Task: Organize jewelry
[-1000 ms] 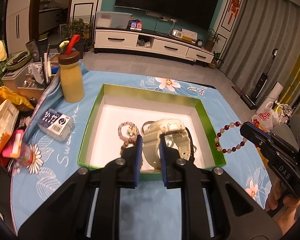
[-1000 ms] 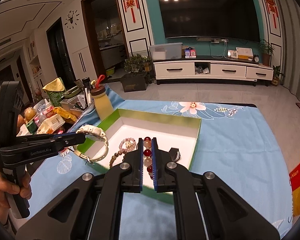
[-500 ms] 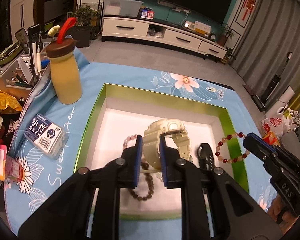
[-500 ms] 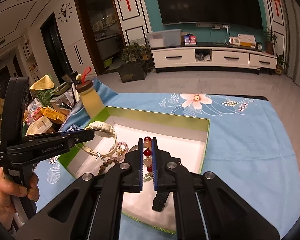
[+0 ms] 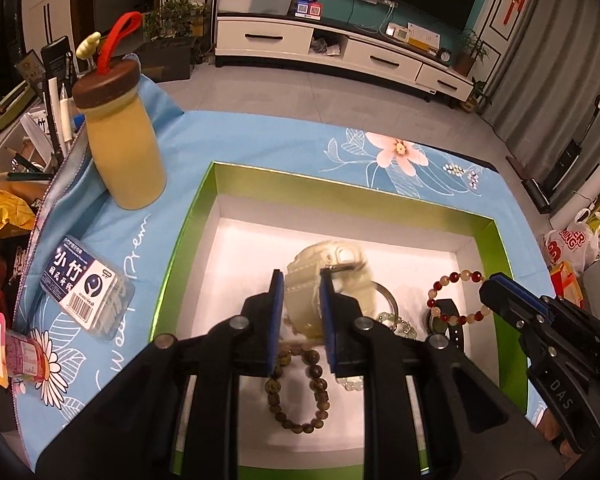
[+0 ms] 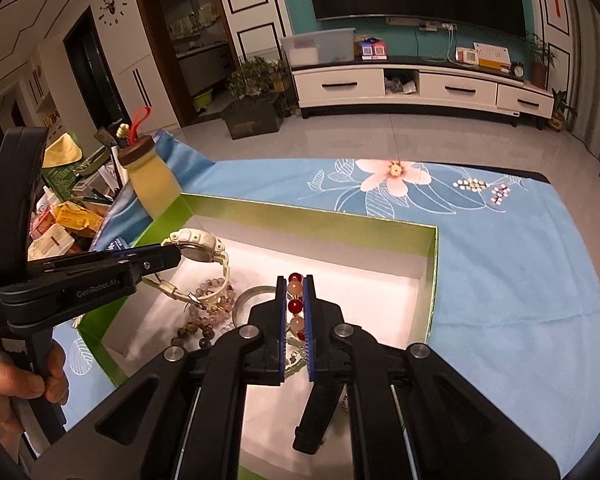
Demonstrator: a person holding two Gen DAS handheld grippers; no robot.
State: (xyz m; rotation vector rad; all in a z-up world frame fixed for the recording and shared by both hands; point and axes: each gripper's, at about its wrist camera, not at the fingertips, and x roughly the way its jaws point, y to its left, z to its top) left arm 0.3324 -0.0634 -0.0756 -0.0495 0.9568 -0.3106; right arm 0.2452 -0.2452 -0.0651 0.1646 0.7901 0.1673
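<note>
Left gripper [image 5: 300, 304], lower centre: jaws opening, cream watch [image 5: 328, 268] between. Right gripper [image 6: 293, 312], lower centre: clamped on red-and-white bead bracelet [image 6: 295, 300] over green box [image 6: 300, 212].

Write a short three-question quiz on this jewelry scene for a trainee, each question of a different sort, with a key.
1. True or false: the left gripper has the cream watch between its pads.
2. Multiple choice: what is the right gripper shut on? A) a dark wooden-bead bracelet B) a red and pale bead bracelet C) a ring
3. Fill in: both grippers hang over the white inside of the ___-walled box.

Key: 1 true; 2 B; 3 green.
</note>
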